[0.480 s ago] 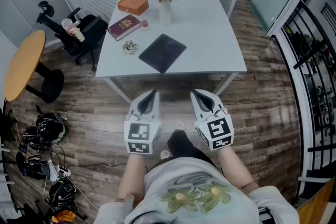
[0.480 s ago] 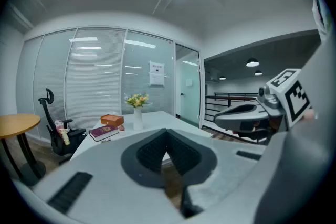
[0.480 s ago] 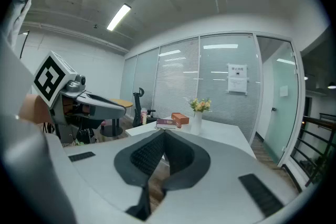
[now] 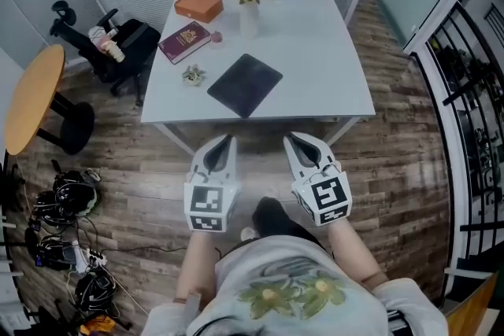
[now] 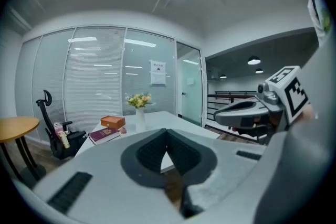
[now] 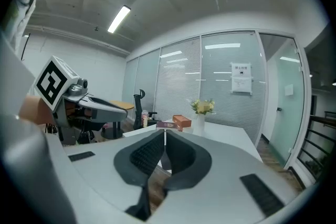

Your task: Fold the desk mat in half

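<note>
A dark desk mat (image 4: 245,84) lies flat and turned at an angle on the white table (image 4: 331,59), near its front edge. My left gripper (image 4: 230,139) and right gripper (image 4: 290,139) hang side by side over the wood floor, short of the table's front edge, both well clear of the mat. Each one's jaws meet tip to tip with nothing between them. In the left gripper view my left gripper (image 5: 167,131) points toward the table; the right gripper view shows my right gripper (image 6: 164,132) doing the same. The mat is hidden in both gripper views.
On the table's far side stand a vase of flowers (image 4: 248,0), an orange box (image 4: 198,7), a maroon book (image 4: 186,40) and a small plant (image 4: 193,74). An office chair (image 4: 110,43), a round wooden table (image 4: 33,94) and floor cables (image 4: 71,232) lie left. A black railing (image 4: 465,83) runs on the right.
The view has shifted slightly; the table sits a touch closer to the grippers. Both grippers stay shut and empty.
</note>
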`<state>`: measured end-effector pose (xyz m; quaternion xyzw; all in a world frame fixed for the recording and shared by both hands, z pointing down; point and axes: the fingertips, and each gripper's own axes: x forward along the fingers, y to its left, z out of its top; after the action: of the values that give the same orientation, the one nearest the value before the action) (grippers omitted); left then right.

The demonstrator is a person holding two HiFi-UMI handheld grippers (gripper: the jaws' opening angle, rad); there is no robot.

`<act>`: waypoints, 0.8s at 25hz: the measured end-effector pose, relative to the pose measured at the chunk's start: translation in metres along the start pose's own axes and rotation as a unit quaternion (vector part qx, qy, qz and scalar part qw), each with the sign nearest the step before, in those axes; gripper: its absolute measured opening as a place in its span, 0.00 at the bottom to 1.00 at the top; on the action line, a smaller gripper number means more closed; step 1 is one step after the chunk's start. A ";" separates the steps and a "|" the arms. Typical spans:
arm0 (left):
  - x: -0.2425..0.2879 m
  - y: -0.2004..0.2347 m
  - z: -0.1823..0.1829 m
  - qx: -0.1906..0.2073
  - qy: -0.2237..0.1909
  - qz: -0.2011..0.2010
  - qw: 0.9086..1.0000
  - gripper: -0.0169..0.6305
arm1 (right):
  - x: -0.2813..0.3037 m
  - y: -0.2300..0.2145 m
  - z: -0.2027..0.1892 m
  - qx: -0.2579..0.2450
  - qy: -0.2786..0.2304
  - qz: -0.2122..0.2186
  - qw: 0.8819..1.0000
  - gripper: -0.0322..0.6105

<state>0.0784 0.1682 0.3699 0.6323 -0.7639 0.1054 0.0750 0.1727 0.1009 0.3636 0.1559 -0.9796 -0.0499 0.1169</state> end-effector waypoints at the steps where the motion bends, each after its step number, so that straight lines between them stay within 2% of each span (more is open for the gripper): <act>1: 0.004 0.003 0.002 0.002 -0.001 0.000 1.000 0.03 | 0.005 -0.002 0.001 0.001 -0.001 0.004 1.000 0.08; 5: 0.022 0.017 0.012 0.007 -0.009 0.002 1.000 0.03 | 0.025 -0.014 0.008 0.002 -0.007 0.013 1.000 0.10; 7: 0.030 0.022 0.018 0.011 -0.015 -0.001 1.000 0.04 | 0.034 -0.020 0.012 0.001 -0.011 0.015 1.000 0.17; 11: 0.047 0.032 0.028 0.019 -0.017 -0.012 1.000 0.23 | 0.053 -0.033 0.021 -0.006 -0.019 0.018 1.000 0.24; 15: 0.064 0.039 0.039 0.058 -0.020 -0.015 0.998 0.41 | 0.074 -0.044 0.023 -0.013 -0.016 0.031 0.999 0.31; 17: 0.074 0.041 0.041 0.076 -0.015 -0.017 0.997 0.44 | 0.084 -0.049 0.021 -0.016 -0.011 0.038 0.999 0.35; 20: 0.088 0.047 0.039 0.083 -0.001 -0.020 0.996 0.44 | 0.097 -0.052 0.019 -0.023 -0.005 0.053 0.998 0.37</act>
<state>0.0165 0.0830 0.3509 0.6518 -0.7396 0.1661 0.0235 0.0938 0.0217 0.3584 0.1004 -0.9856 -0.0666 0.1183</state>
